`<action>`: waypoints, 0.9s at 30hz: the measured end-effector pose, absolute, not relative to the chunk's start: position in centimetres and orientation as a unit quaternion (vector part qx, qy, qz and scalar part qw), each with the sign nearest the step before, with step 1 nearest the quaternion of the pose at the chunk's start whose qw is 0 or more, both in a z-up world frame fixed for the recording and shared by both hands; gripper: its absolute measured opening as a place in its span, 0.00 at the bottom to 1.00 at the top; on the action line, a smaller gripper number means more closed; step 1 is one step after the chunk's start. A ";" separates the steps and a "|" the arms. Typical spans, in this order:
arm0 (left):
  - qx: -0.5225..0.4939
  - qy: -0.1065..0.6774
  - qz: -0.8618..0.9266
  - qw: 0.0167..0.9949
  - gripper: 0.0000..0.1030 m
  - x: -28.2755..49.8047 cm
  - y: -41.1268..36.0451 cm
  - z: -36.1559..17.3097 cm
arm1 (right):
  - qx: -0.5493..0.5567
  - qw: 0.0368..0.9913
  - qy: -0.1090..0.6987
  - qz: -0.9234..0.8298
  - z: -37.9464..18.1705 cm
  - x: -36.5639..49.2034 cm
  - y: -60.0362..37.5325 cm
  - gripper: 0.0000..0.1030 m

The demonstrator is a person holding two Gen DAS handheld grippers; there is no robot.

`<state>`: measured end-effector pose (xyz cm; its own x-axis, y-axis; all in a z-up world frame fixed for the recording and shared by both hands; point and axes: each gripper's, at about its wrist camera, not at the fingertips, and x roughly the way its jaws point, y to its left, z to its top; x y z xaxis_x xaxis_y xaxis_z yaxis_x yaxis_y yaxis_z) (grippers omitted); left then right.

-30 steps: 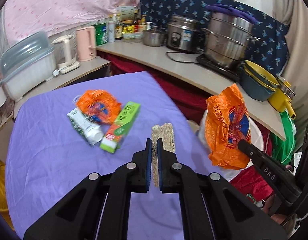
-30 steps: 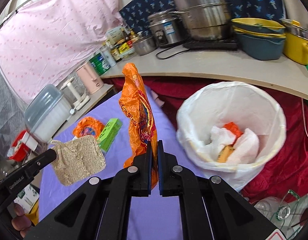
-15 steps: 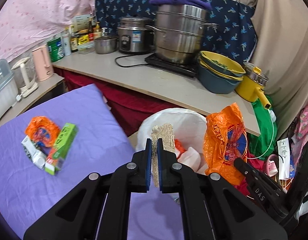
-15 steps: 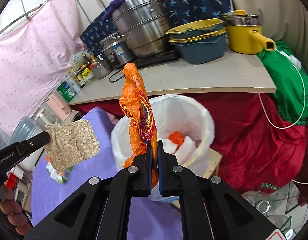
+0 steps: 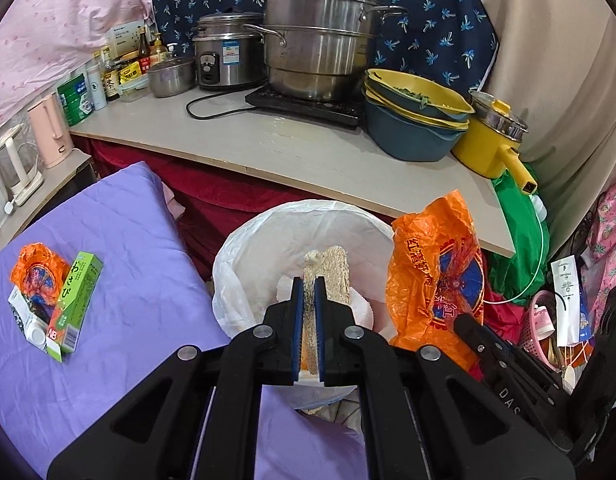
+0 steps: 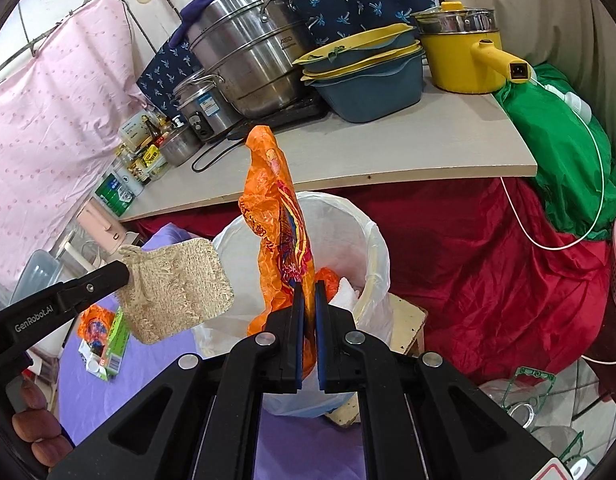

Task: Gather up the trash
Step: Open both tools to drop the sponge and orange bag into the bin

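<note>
My left claw is clamped on a scratchy loofah pad, dangling right over the open mouth of the white-lined trash bin. My right claw is pinched tight on a crumpled orange wrapper, held upright just at the bin's near rim. Some orange and white rubbish sits inside. Back on the purple tablecloth, near its left edge, lie another orange wrapper, a green box and a small carton, all bunched together, touching.
</note>
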<state>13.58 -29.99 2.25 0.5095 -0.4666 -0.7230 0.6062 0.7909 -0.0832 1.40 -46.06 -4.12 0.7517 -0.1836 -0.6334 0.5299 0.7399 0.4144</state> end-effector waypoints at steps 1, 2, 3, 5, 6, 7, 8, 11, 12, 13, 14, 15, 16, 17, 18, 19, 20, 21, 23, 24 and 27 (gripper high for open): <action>0.091 0.386 -0.309 0.864 0.05 13.7 -30.2 2.1 | 0.300 0.886 0.290 -0.202 -4.2 1.5 -46.2 0.05; 0.091 0.388 -0.309 0.863 0.05 13.9 -30.3 1.9 | 0.300 0.886 0.291 -0.202 -4.4 1.7 -46.3 0.05; 0.090 0.392 -0.308 0.862 0.05 14.1 -30.5 1.7 | 0.301 0.885 0.292 -0.202 -4.5 1.8 -46.4 0.05; 0.089 0.398 -0.308 0.860 0.05 14.5 -30.8 1.4 | 0.302 0.884 0.294 -0.202 -4.8 2.1 -46.7 0.05; 0.090 0.399 -0.307 0.859 0.05 14.7 -31.0 1.3 | 0.302 0.884 0.295 -0.202 -4.9 2.3 -46.8 0.05; 0.090 0.400 -0.307 0.859 0.05 14.8 -31.1 1.2 | 0.303 0.883 0.296 -0.203 -5.1 2.4 -46.8 0.05; 0.089 0.400 -0.308 0.858 0.05 14.9 -31.3 1.1 | 0.303 0.882 0.298 -0.203 -5.2 2.7 -46.8 0.05; 0.086 0.404 -0.309 0.857 0.05 15.5 -31.4 0.8 | 0.299 0.882 0.304 -0.203 -5.5 3.5 -46.8 0.05; 0.081 0.409 -0.313 0.853 0.05 15.8 -31.4 0.5 | 0.298 0.882 0.305 -0.202 -5.6 3.6 -46.8 0.05; 0.079 0.414 -0.313 0.851 0.05 16.1 -31.4 0.3 | 0.297 0.881 0.306 -0.203 -5.6 3.9 -46.8 0.05; 0.077 0.417 -0.311 0.851 0.05 16.4 -31.4 0.1 | 0.297 0.881 0.308 -0.203 -5.8 4.2 -46.8 0.05; 0.075 0.419 -0.311 0.850 0.06 16.6 -31.3 -0.1 | 0.297 0.881 0.308 -0.203 -5.9 4.4 -46.9 0.05; 0.073 0.420 -0.311 0.849 0.07 16.8 -31.3 -0.3 | 0.297 0.880 0.310 -0.204 -6.0 4.6 -46.9 0.05; 0.074 0.420 -0.310 0.850 0.07 16.9 -31.3 -0.4 | 0.298 0.879 0.311 -0.204 -6.1 4.8 -46.9 0.05; 0.075 0.419 -0.309 0.851 0.07 17.0 -31.2 -0.5 | 0.299 0.879 0.312 -0.204 -6.3 5.0 -47.0 0.06; 0.075 0.418 -0.308 0.851 0.07 17.1 -31.2 -0.6 | 0.299 0.879 0.313 -0.203 -6.4 5.2 -47.0 0.06; 0.074 0.418 -0.307 0.852 0.07 17.2 -31.2 -0.6 | 0.298 0.879 0.314 -0.202 -6.4 5.5 -46.9 0.06; 0.074 0.417 -0.305 0.853 0.07 17.4 -31.1 -0.6 | 0.297 0.879 0.315 -0.202 -6.5 5.7 -46.8 0.06; 0.072 0.417 -0.303 0.854 0.07 17.7 -31.0 -0.7 | 0.296 0.879 0.317 -0.199 -6.6 6.1 -46.7 0.06; 0.070 0.418 -0.302 0.854 0.07 17.9 -30.9 -0.8 | 0.294 0.879 0.318 -0.198 -6.7 6.3 -46.6 0.06; 0.068 0.420 -0.303 0.853 0.09 18.3 -30.9 -0.8 | 0.291 0.880 0.320 -0.194 -6.7 6.9 -46.5 0.09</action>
